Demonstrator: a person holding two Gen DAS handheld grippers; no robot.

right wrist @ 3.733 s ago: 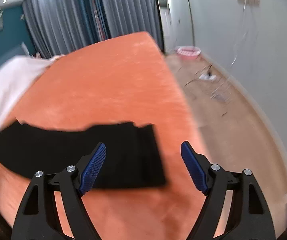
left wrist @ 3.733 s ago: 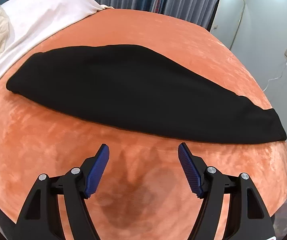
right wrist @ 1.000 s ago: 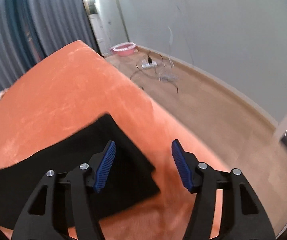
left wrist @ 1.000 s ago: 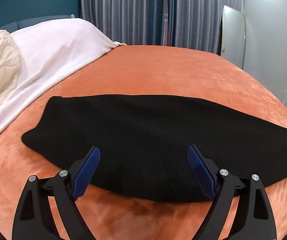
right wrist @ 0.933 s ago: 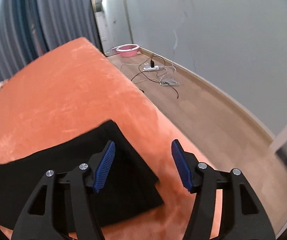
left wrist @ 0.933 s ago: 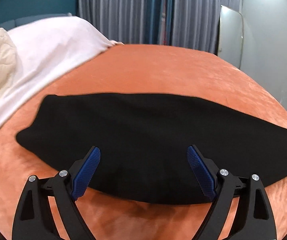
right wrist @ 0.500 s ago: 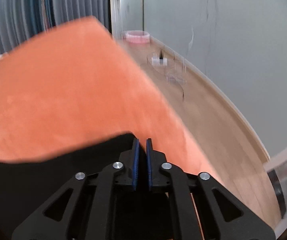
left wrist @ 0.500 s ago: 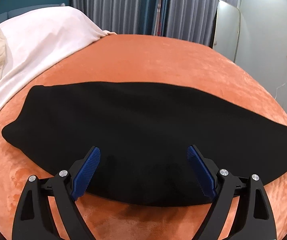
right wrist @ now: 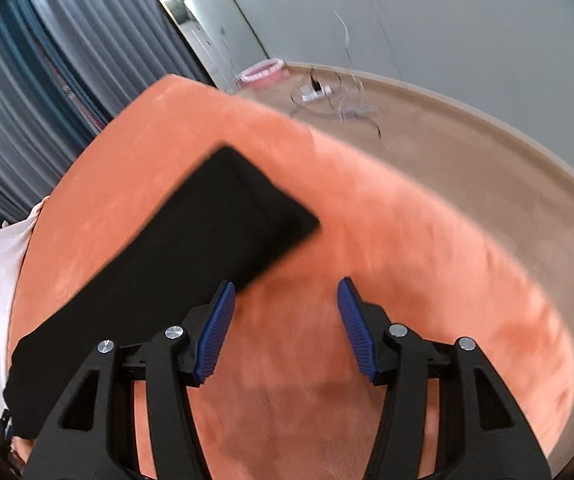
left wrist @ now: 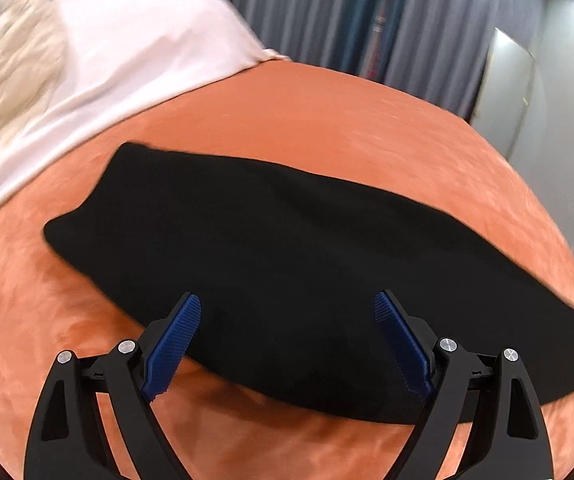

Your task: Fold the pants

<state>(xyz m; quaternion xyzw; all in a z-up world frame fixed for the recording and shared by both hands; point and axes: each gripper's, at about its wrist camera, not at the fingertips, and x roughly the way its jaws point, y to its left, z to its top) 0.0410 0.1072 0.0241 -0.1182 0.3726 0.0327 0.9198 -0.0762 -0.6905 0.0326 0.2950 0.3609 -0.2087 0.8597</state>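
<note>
Black pants (left wrist: 287, 256) lie flat as one long strip on the orange bed cover (left wrist: 327, 116). My left gripper (left wrist: 287, 312) is open and empty, its fingertips over the near long edge of the strip around the middle. In the right wrist view the pants (right wrist: 191, 240) run from the lower left up to a squared end near the bed's right side. My right gripper (right wrist: 285, 296) is open and empty above the bare cover, just right of the strip's near edge.
A white sheet (left wrist: 119, 52) and a cream quilt (left wrist: 3, 92) lie at the head of the bed. Grey curtains (left wrist: 347, 16) hang behind. Past the bed's right edge is wood floor (right wrist: 467, 152) with a pink basin (right wrist: 263, 70) and cables (right wrist: 327, 96).
My right gripper was shut at the pants' end half a second ago; it is now open and drawn back. The left gripper stayed open and shifted right along the strip.
</note>
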